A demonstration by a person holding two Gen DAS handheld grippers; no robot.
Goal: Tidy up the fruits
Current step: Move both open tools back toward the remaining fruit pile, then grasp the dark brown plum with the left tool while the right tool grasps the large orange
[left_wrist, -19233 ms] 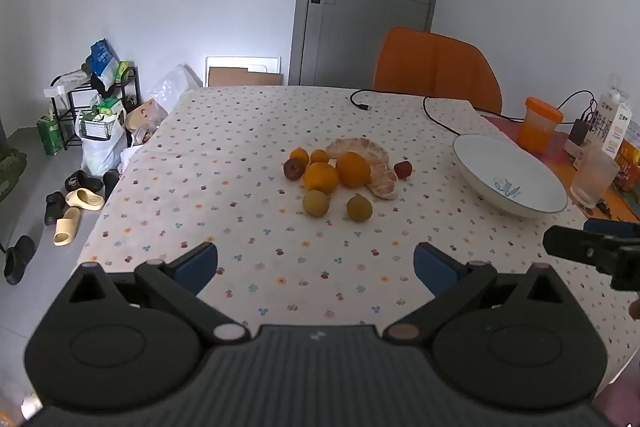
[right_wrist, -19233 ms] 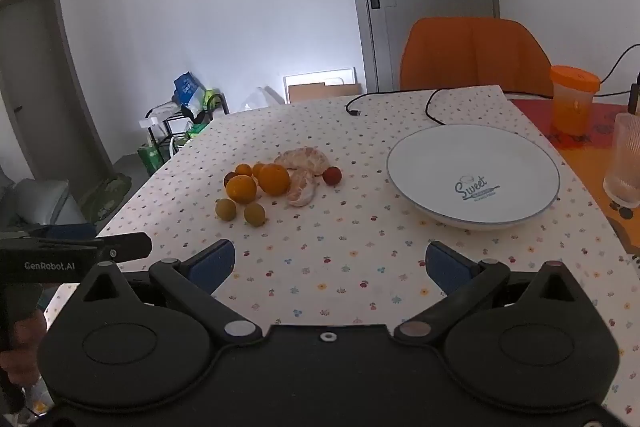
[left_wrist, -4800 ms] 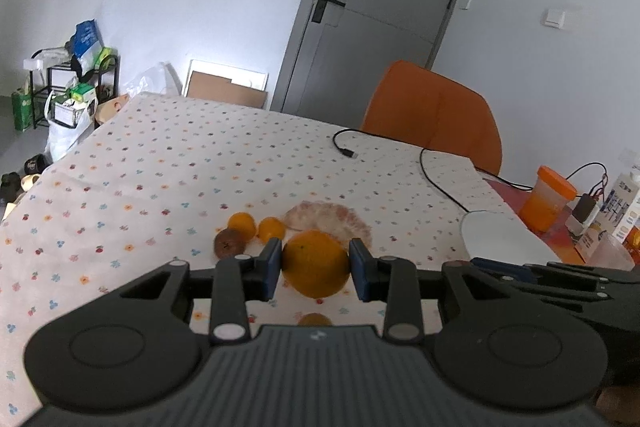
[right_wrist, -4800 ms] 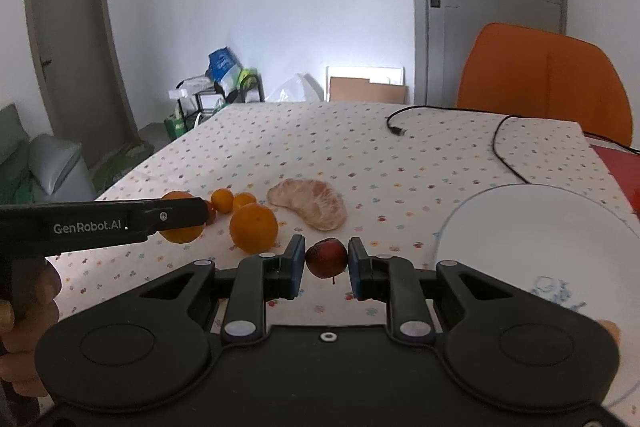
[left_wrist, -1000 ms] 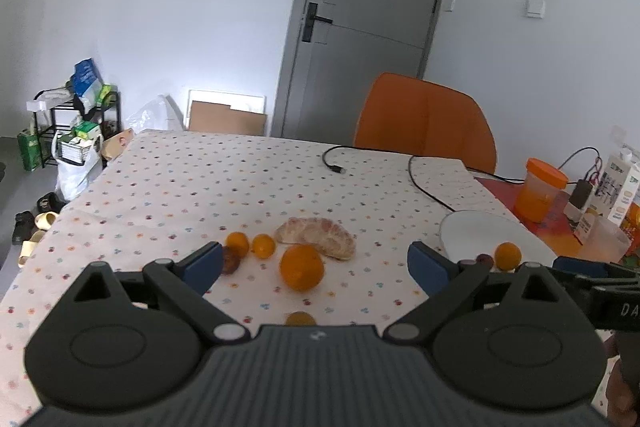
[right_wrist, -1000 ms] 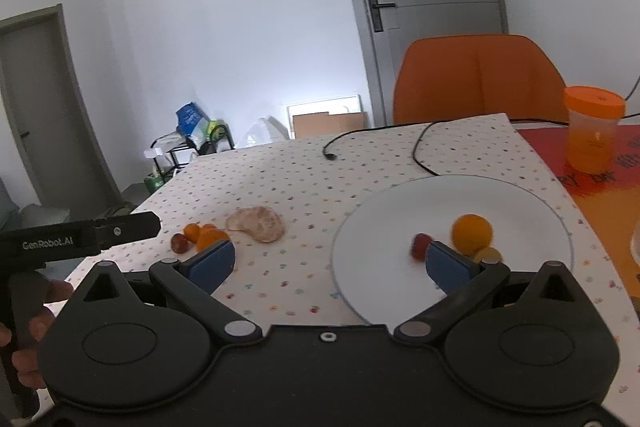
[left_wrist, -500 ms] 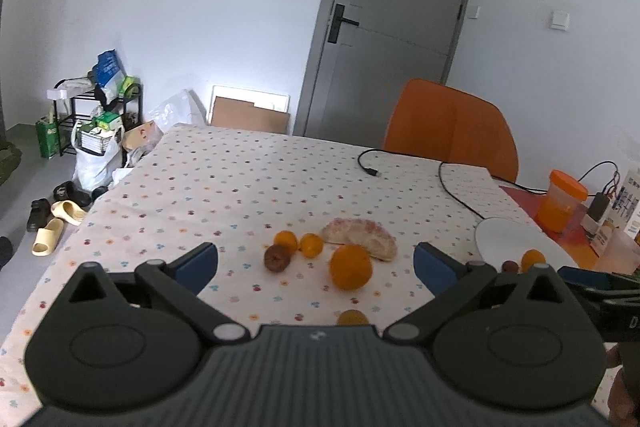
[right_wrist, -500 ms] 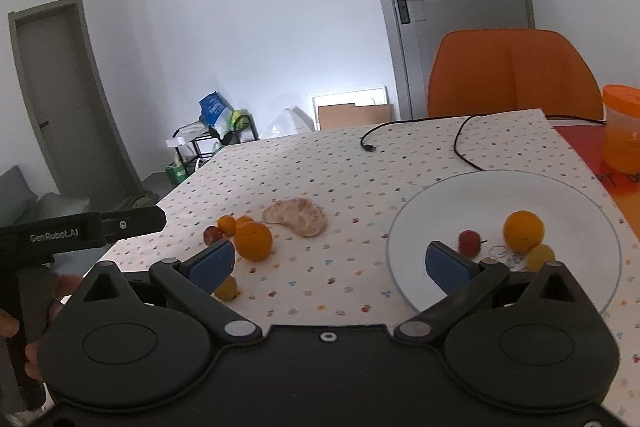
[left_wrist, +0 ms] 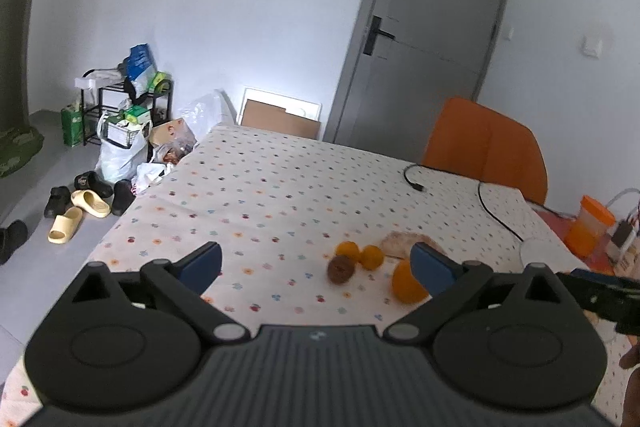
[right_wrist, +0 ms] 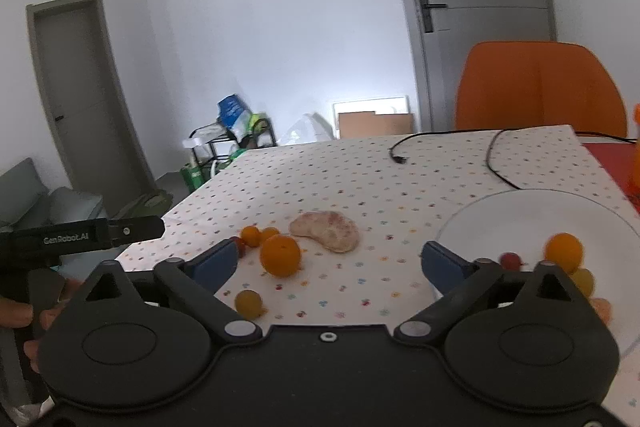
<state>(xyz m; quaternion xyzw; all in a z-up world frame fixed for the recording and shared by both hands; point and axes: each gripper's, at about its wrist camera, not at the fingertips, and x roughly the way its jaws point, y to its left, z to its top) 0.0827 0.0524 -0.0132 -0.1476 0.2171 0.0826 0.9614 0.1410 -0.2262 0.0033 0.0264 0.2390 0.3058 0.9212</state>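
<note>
A: Left wrist view, reading left to right. The left claw (left_wrist: 316, 261) is standing wide apart, nothing between its blue pads. Beyond it the worktop (left_wrist: 280, 195) is carrying a small cluster of fruit at about one o'clock from the claw: a brown fruit (left_wrist: 341, 269), two small oranges just behind it (left_wrist: 347, 249) (left_wrist: 372, 257), all close together.

B: And the large orange?

A: The large orange (left_wrist: 406, 285) is sitting at about four o'clock from the brown fruit, partly hidden behind the claw's right pad. The peeled citrus piece (left_wrist: 404, 241) is lying just beyond it. The white plate (left_wrist: 540, 251) is showing only its rim at three o'clock.

B: Right wrist view?

A: The right claw (right_wrist: 330, 263) is closing slightly, jaws apart, nothing between the pads. The person's hand (right_wrist: 24, 311) is gripping the other tool's handle at nine o'clock. On the worktop, left to right: a yellow-green fruit (right_wrist: 249, 304) near the left pad, the large orange (right_wrist: 280, 255) at about one o'clock from it, the peeled piece (right_wrist: 326, 230) beyond.

B: Plate contents?

A: The plate (right_wrist: 492, 223) is lying at three o'clock. It is holding a small red fruit (right_wrist: 510, 259), an orange (right_wrist: 564, 247), and a yellowish fruit (right_wrist: 583, 281) just beside that orange. A pale orange piece at the plate's near edge is partly hidden; I cannot tell what it is.
</note>
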